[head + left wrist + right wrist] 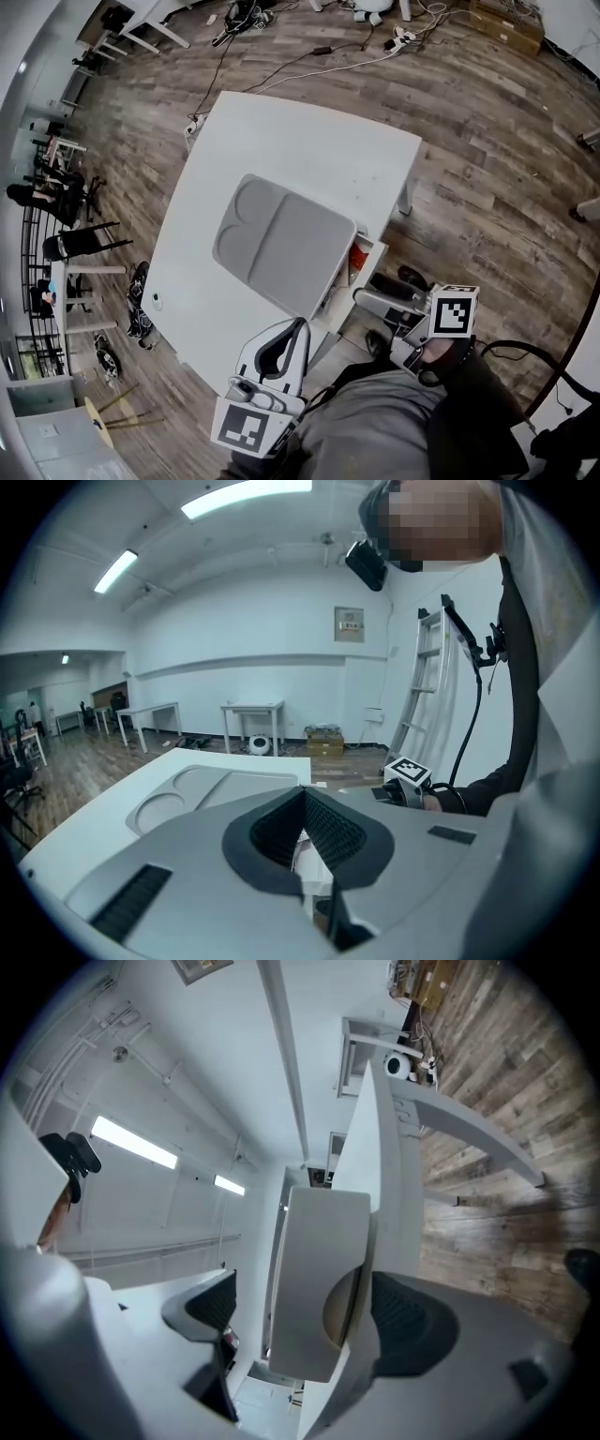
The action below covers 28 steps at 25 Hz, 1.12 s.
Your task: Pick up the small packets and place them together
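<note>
**Operator A:** What do we take as the reference point?

**Operator B:** We take the white table point(309, 141). A grey compartment tray point(281, 246) lies flat on the table, toward its near edge. An open drawer point(374, 247) projects from the table's near right side, below the top.

**Operator A:** Where are the packets?

**Operator B:** We see a red-orange item point(357, 262) inside the drawer, just under the table's edge. It is too small for us to confirm it as a packet, or to count.

**Operator A:** What is the state of the left gripper point(304, 797)?

**Operator B:** Its two jaws stand together with the tips meeting, and we find nothing clamped between them. It hangs at the table's near edge, close to the tray's near corner, and points toward the table.

**Operator A:** And the right gripper point(302, 1290)?

**Operator B:** Its jaws stand wide apart. The drawer's front panel point(314, 1241), with a half-round cutout point(340, 1313), stands between them. One pad point(212, 1305) is well clear of the panel. The other pad point(405, 1321) sits just beside it, and we cannot tell whether it touches. We read no grip on the panel.

**Operator A:** Where is that gripper relative to the table?

**Operator B:** It sits at the table's near right side and points at the drawer. Its marker cube point(454, 312) lies farther from the table, just beside the person's dark sleeve point(469, 384).
</note>
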### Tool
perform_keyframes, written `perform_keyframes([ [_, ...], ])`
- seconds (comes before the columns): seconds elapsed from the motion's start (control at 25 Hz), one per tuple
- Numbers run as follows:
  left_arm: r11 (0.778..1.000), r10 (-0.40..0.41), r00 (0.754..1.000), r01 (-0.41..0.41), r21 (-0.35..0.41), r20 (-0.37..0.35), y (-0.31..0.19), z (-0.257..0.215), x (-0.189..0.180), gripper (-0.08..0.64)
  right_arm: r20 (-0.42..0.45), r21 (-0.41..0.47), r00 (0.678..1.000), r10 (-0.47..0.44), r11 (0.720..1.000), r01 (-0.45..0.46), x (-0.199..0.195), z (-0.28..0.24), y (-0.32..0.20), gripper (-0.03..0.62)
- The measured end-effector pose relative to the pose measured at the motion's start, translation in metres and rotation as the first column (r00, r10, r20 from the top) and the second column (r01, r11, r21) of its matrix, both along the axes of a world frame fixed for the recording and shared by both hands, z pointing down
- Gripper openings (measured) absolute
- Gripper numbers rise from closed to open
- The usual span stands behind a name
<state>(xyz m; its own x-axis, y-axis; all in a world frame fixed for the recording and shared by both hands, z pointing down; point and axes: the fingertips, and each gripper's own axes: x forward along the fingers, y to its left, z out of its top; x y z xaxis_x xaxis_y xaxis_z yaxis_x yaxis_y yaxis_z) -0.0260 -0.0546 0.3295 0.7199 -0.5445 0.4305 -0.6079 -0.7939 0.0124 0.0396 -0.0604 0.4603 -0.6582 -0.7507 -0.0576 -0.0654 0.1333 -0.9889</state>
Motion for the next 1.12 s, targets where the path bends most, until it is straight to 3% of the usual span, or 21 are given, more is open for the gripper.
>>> perform_keyframes([
  [0.28, 1.0, -0.03, 0.999, 0.03, -0.006, 0.025, 0.001, -0.002, -0.009, 0.002, -0.055, -0.002, 0.997, -0.053, 0.999, 0.053, -0.017, 0.001, -0.01, 0.425],
  [0.36, 0.999, -0.035, 0.999, 0.035, -0.005, 0.025, -0.001, -0.002, -0.012, 0.002, -0.073, -0.02, 0.996, -0.049, 0.999, 0.047, -0.018, 0.008, -0.009, 0.306],
  [0.4, 0.999, -0.035, 0.999, 0.035, -0.003, 0.023, -0.002, -0.002, -0.013, 0.002, -0.069, -0.026, 0.997, -0.044, 0.999, 0.043, -0.017, 0.01, -0.009, 0.301],
  [0.56, 0.999, -0.01, 1.0, 0.01, 0.036, -0.018, -0.002, -0.006, -0.01, 0.002, -0.06, -0.03, 0.997, -0.039, 0.999, 0.037, -0.015, 0.01, -0.003, 0.298],
  [0.76, 1.0, -0.001, 0.999, 0.002, -0.022, 0.033, -0.001, -0.001, -0.012, 0.002, -0.059, -0.035, 0.998, -0.021, 0.999, 0.019, -0.011, 0.006, 0.004, 0.297],
  [1.12, 0.999, 0.047, 0.999, -0.047, -0.022, 0.013, -0.003, -0.004, -0.003, 0.002, -0.055, -0.042, 0.998, 0.008, 0.999, -0.01, 0.0, 0.003, 0.022, 0.296],
])
